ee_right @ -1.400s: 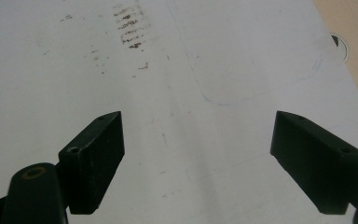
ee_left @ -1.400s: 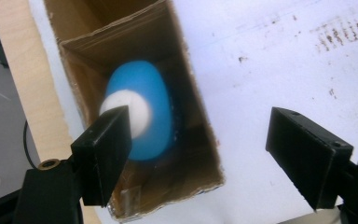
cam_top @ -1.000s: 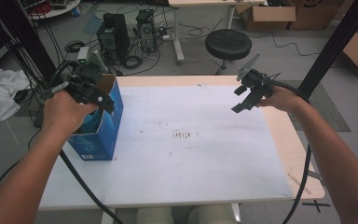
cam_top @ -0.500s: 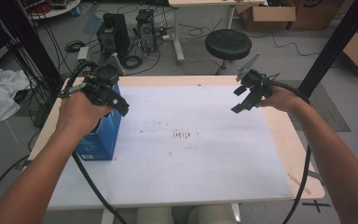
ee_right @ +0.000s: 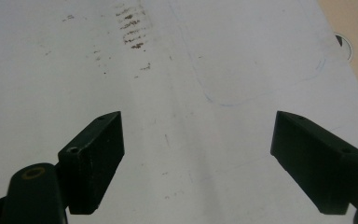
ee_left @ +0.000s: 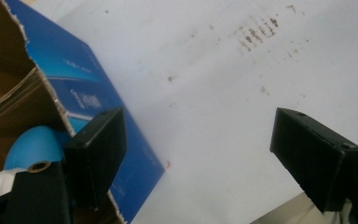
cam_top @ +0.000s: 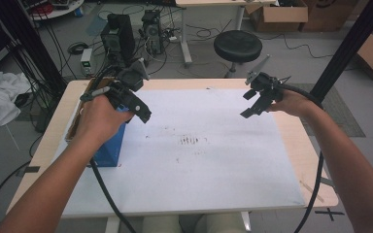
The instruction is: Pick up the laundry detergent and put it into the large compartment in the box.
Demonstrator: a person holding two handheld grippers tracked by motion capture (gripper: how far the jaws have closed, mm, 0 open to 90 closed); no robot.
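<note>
1. The blue box (cam_top: 108,145) stands at the left edge of the white sheet (cam_top: 199,160) covering the table, its torn top open. In the left gripper view a blue and white rounded thing (ee_left: 30,149) sits inside it; what it is I can't make out, since the jaw covers part of it.

2. The left gripper (cam_top: 138,104) hangs over the box's inner top edge, jaws spread wide and holding nothing. One jaw is over the box opening, the other over bare sheet beside the box.

3. The right gripper (cam_top: 253,99) hovers well apart from the box, on the far side of the brown smudges (cam_top: 190,141). Its jaws are also spread and empty.

4. Risk: with the jaws straddling the box wall, a drop straight down could land one jaw on the ragged cardboard rim, crushing it or tipping the box.

5. Risk: the box looks light and nothing steadies it. A sideways nudge from the left hand (cam_top: 97,119) could slide it off the table edge beside it.

6. Risk: the left cable (cam_top: 104,187) trails close by the box's near corner and could snag it.
</note>
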